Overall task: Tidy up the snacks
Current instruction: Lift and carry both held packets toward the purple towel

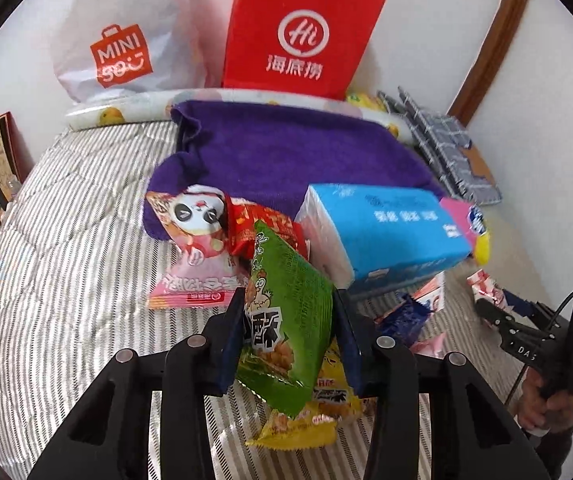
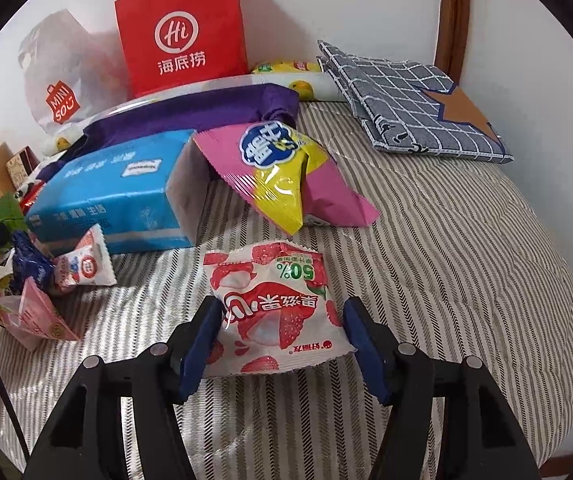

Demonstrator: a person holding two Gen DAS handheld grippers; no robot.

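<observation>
My left gripper (image 1: pixel 289 296) is shut on a green snack packet (image 1: pixel 286 272), which stands tilted between the blue pads above a yellow packet (image 1: pixel 326 400) on the striped bed cover (image 1: pixel 66 260). Behind it lie a pink panda packet (image 1: pixel 194 240) and a red packet (image 1: pixel 266 224). My right gripper (image 2: pixel 281 306) is shut on a red-and-white strawberry packet (image 2: pixel 274 304), its edges against both pads. In the left wrist view the right gripper (image 1: pixel 486 300) shows at the far right with a hand on its handle.
A blue tissue pack (image 2: pixel 114 196) and a pink-and-yellow packet (image 2: pixel 286 168) lie mid-bed, with small packets (image 2: pixel 82 268) to the left. A purple cloth (image 1: pixel 286 148), red paper bag (image 1: pixel 298 32) and white plastic bag (image 1: pixel 118 40) sit at the wall. Folded checked cloth (image 2: pixel 414 108) lies back right.
</observation>
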